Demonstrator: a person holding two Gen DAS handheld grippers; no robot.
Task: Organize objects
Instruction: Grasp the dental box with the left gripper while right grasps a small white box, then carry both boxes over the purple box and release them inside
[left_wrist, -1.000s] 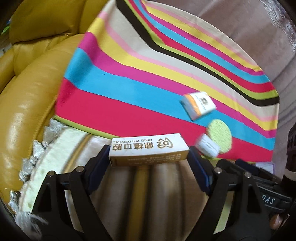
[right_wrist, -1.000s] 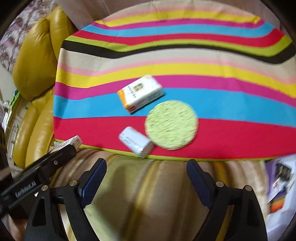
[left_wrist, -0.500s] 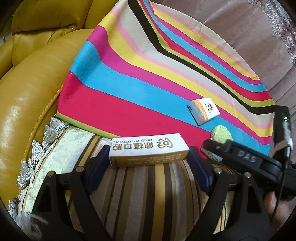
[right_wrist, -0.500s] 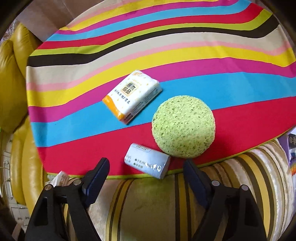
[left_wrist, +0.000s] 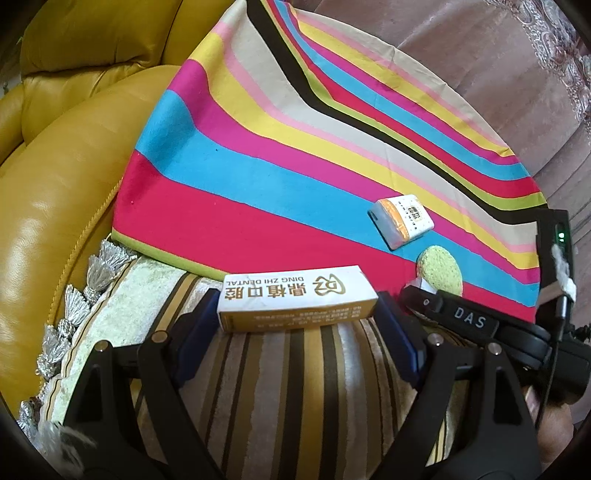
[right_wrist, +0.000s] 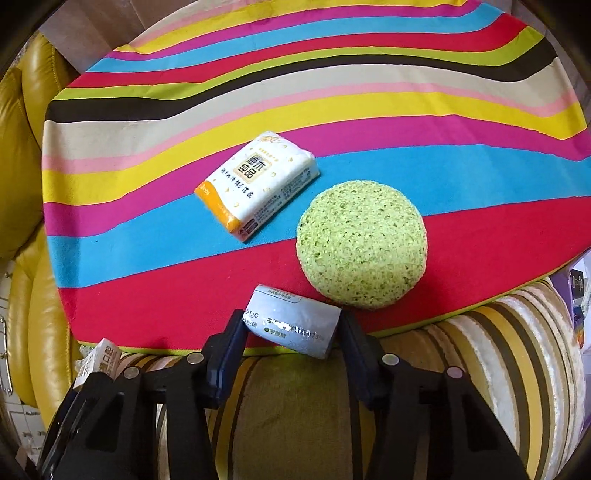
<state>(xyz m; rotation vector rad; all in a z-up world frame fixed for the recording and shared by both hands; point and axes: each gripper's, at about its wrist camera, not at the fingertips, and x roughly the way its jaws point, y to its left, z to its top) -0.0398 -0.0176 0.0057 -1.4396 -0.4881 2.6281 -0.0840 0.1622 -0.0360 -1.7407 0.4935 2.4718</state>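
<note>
Right hand-held gripper (right_wrist: 291, 332) is closing on the small silvery box (right_wrist: 293, 325) sitting at the near edge of the striped cloth (right_wrist: 147, 295), pads about touching. Left hand-held gripper (left_wrist: 295, 314) is clamping the toothpaste box (left_wrist: 295, 297). An off-centre squeeze could be popping that slick box out sideways.

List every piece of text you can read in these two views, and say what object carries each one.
"DING ZHI DENTAL", upside down: white and gold box in the left gripper.
"DAS": right gripper.
"IgG": silver packet; remainder blurred.
Tissue pack: Chinese print, too small to read reliably.
</note>
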